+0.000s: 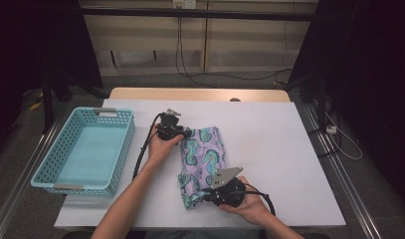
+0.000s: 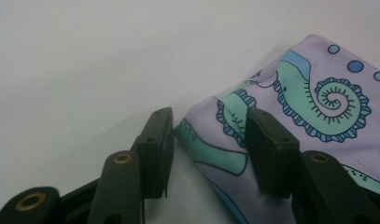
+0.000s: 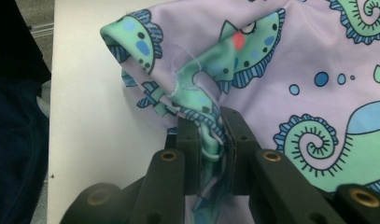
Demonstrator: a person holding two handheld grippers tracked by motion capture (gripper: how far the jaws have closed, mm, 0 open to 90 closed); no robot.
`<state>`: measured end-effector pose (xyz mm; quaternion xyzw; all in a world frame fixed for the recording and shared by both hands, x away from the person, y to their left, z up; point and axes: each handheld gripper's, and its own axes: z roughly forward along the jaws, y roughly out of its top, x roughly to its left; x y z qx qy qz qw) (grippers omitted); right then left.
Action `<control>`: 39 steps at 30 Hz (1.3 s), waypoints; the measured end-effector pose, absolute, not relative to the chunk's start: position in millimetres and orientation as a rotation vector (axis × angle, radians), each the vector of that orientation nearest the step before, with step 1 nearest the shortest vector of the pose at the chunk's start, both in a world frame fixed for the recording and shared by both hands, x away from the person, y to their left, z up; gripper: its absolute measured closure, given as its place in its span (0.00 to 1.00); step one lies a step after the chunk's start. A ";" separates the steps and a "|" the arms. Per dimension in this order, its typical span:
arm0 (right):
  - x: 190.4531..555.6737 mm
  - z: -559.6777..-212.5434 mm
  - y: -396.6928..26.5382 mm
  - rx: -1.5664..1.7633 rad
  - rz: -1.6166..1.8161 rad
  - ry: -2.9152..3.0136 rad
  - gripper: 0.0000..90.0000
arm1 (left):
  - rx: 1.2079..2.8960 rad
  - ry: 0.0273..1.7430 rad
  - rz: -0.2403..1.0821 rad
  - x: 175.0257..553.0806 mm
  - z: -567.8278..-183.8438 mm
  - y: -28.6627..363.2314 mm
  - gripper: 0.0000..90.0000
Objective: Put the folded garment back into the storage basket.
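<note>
- The right gripper (image 3: 210, 135) has its fingers (image 3: 190, 140) clenched on a bunched edge of the seahorse-print cloth (image 1: 202, 162).
- The left gripper (image 2: 208, 144) has its fingers (image 2: 271, 149) apart, straddling the cloth's far corner without pressing it.
- The cloth lies on the white desk (image 1: 279, 144), right of the turquoise basket (image 1: 120, 149).

Left tongs (image 2: 208, 149) parted, right tongs (image 3: 211, 149) clamped
</note>
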<state>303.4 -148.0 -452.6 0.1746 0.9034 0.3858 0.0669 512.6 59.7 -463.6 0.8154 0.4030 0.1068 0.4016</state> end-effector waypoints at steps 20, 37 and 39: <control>302.6 -453.6 -135.5 0.547 1.242 2.718 0.85 | 1.996 1.022 0.151 515.7 -467.4 56.4 0.90; 296.5 -454.6 -134.4 0.391 1.118 2.728 0.68 | 1.977 1.031 0.140 516.8 -468.4 56.9 0.89; 296.7 -454.9 -134.1 0.400 1.124 2.723 0.73 | 1.981 1.030 0.139 516.9 -468.2 57.3 0.90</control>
